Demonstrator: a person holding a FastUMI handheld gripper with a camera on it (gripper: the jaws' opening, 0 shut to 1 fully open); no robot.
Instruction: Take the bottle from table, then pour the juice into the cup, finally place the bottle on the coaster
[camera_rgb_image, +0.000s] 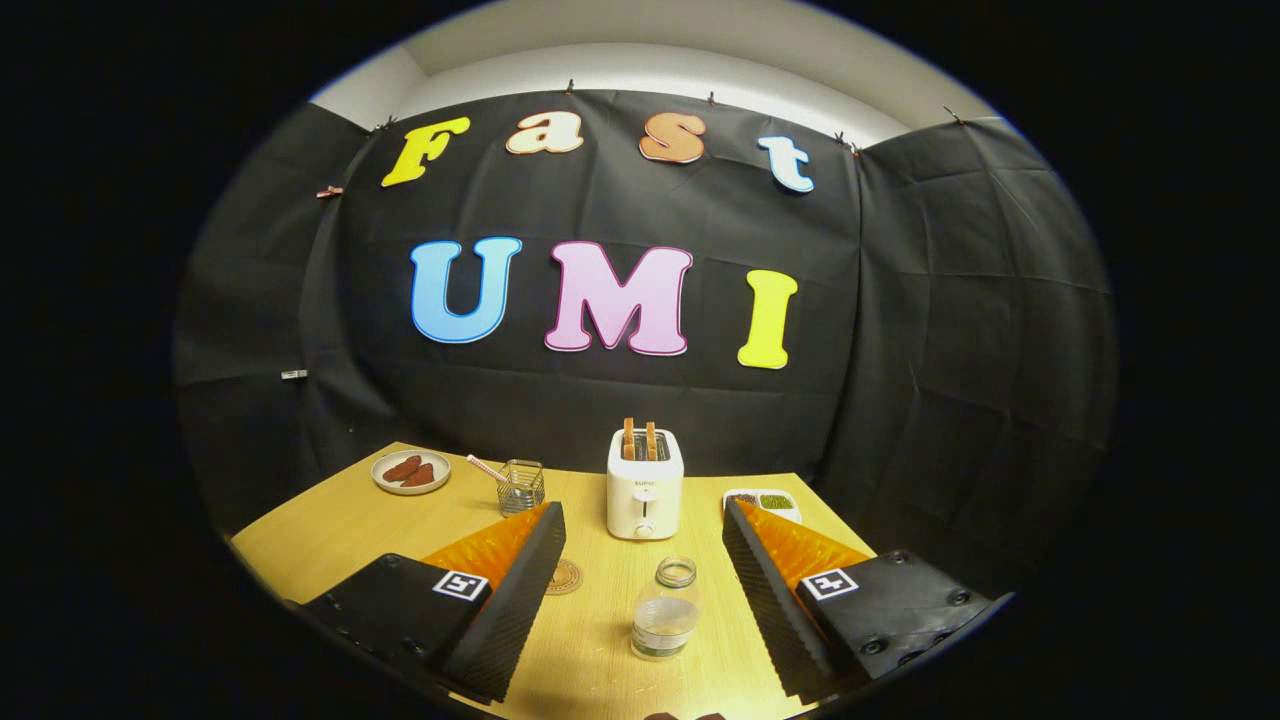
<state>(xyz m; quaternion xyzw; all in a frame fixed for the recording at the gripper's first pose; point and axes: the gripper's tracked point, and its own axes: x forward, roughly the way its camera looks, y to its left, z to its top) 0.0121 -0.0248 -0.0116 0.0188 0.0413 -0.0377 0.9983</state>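
Clear uncapped plastic bottle (665, 610) stands upright on the table; round tan coaster (563, 576) at its ten o'clock; glass cup (522, 487) farther beyond

A coaster (563, 577) lies half hidden behind one finger (520, 590); a dish (762, 501) is partly blocked by the other, its contents too small to identify.

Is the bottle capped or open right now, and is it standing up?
Open and upright: the bottle stands on the table between the spread tongs, untouched; its mouth shows no cap, and a little liquid sits at the bottom.
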